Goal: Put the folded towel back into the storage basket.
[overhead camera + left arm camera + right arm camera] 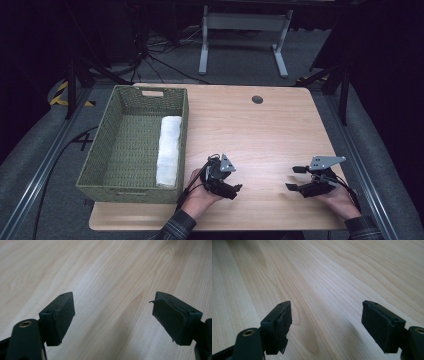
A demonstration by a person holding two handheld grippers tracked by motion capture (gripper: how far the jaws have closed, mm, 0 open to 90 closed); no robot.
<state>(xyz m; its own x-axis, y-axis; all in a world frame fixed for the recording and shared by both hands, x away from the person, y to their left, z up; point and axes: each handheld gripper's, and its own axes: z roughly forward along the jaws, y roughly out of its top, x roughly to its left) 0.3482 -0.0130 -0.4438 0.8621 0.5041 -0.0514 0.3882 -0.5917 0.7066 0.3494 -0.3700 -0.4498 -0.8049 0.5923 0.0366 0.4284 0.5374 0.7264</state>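
- Nearest the camera in the high view, two plaid-sleeved forearms come in over the bench's (260,130) front edge, each hand carrying a hand-held gripper.
- Far left on the bench stands a green woven basket (112,150), long side running away from the person, with a handle slot in its far wall.
- Inside the basket a rolled white towel (168,150) lies lengthwise against the right wall, its near end close to the front wall.
- Just right of the basket's front corner, the left hand-held gripper (232,190) sits low over bare wood, well apart from the towel and touching nothing.
- Its jaws stand apart with nothing between them; the left gripper view shows the two black pads (63,317) spread wide over plain wood grain, one pad's covering peeling at its edge.
- A round grommet hole (257,99) sits near the bench's far edge.
- Toward the right edge, the right hand-held gripper (296,178) points left across the bench.
- Its jaws are likewise apart and empty, with bare wood between the pads (283,325) in the right gripper view.
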